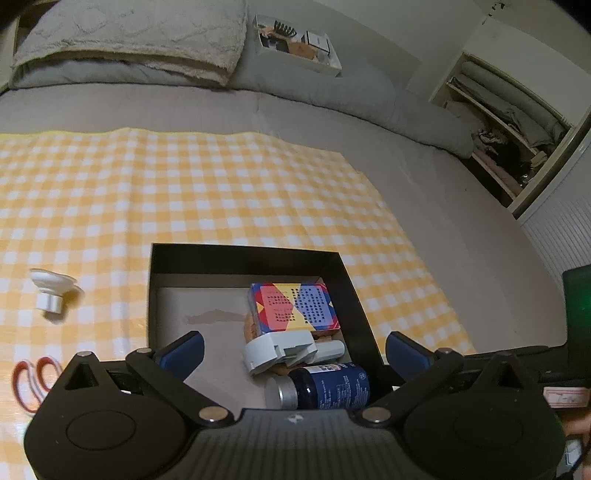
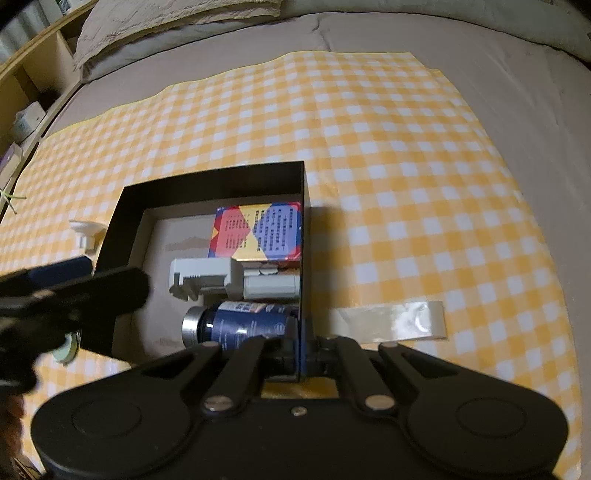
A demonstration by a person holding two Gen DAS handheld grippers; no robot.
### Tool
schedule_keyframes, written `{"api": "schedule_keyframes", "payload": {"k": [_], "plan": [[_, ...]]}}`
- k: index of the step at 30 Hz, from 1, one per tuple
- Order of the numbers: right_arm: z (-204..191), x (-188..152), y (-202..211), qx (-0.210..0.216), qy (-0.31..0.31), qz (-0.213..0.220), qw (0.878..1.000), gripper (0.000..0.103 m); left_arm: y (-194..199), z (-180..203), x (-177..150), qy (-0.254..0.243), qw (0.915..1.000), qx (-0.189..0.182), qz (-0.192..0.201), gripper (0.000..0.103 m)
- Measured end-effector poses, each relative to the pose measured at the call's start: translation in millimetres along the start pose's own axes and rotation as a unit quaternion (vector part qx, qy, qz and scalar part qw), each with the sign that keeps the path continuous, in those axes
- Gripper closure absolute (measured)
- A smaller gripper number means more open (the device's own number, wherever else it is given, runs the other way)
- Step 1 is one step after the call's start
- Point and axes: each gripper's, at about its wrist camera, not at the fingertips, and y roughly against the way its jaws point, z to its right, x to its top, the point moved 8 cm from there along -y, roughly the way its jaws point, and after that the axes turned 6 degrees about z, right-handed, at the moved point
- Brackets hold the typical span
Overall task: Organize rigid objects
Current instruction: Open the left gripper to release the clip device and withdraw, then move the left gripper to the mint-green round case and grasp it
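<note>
A black box (image 1: 347, 280) (image 2: 110, 251) lies on a yellow checked cloth. Inside it are a colourful card box (image 1: 291, 304) (image 2: 258, 232), a grey plastic device (image 1: 280, 350) (image 2: 207, 277) and a dark blue bottle with a silver cap (image 1: 328, 386) (image 2: 240, 325). My left gripper (image 1: 295, 350) is open and empty, held over the box's near part. My right gripper (image 2: 303, 343) is shut on the box's right wall near its front corner. A white suction cup (image 1: 51, 291) (image 2: 86, 232) and red-handled scissors (image 1: 33, 376) lie on the cloth left of the box.
A strip of clear tape (image 2: 391, 321) lies on the cloth right of the box. The cloth covers a grey bed with a pillow (image 1: 133, 33) and a white tray of small items (image 1: 295, 44) at the back. An open wardrobe (image 1: 506, 122) stands at the right.
</note>
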Motion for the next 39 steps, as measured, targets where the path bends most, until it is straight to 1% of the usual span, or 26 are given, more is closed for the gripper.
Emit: {"api": "schedule_keyframes", "payload": {"k": [9, 14, 18, 20, 25, 27, 29, 31, 33, 34, 36, 39], "plan": [[-0.5, -10.4, 4.4, 0.005, 0.013, 0.002, 1.000, 0.101, 30.7, -16.9, 0.2, -0.030, 0.9993, 0.019, 0.011, 0.000], [-1.2, -10.7, 2.2, 0.002, 0.022, 0.007, 1.000, 0.101, 45.2, -38.2, -4.5, -0.049, 0.9979, 0.040, 0.009, 0.000], [-3.5, -12.1, -1.6, -0.005, 0.032, 0.007, 0.999, 0.100, 55.9, -59.8, -11.7, -0.083, 0.9950, 0.056, 0.001, 0.000], [-3.9, -13.4, -4.3, -0.008, 0.037, 0.004, 0.999, 0.100, 61.0, -72.9, -17.3, -0.088, 0.9939, 0.066, -0.006, 0.000], [-3.4, -14.9, -8.6, -0.011, 0.037, 0.003, 0.999, 0.100, 69.4, -106.0, -31.3, -0.082, 0.9919, 0.093, -0.030, 0.000], [-3.0, -15.4, -9.8, -0.012, 0.034, 0.003, 0.999, 0.100, 70.6, -117.4, -36.4, -0.080, 0.9913, 0.095, -0.043, 0.000], [-3.0, -15.3, -11.9, -0.015, 0.034, 0.003, 0.999, 0.100, 70.4, -130.2, -43.2, -0.069, 0.9910, 0.097, -0.061, 0.001], [-4.0, -15.0, -13.9, -0.020, 0.036, 0.003, 0.999, 0.100, 69.1, -143.5, -48.4, -0.051, 0.9904, 0.106, -0.073, 0.003], [-5.6, -15.1, -15.4, -0.026, 0.042, 0.000, 0.999, 0.100, 67.4, -153.9, -51.2, -0.045, 0.9893, 0.115, -0.077, 0.015], [-6.5, -15.2, -15.8, -0.027, 0.046, -0.002, 0.999, 0.100, 65.9, -158.5, -52.4, -0.049, 0.9886, 0.118, -0.080, 0.018], [-7.0, -14.2, -16.8, -0.028, 0.055, -0.004, 0.998, 0.099, 62.5, -164.6, -54.9, -0.055, 0.9870, 0.123, -0.087, 0.028], [-6.1, -13.5, -18.5, -0.026, 0.055, -0.007, 0.998, 0.099, 55.6, -169.1, -62.1, -0.070, 0.9836, 0.127, -0.108, 0.038]]}}
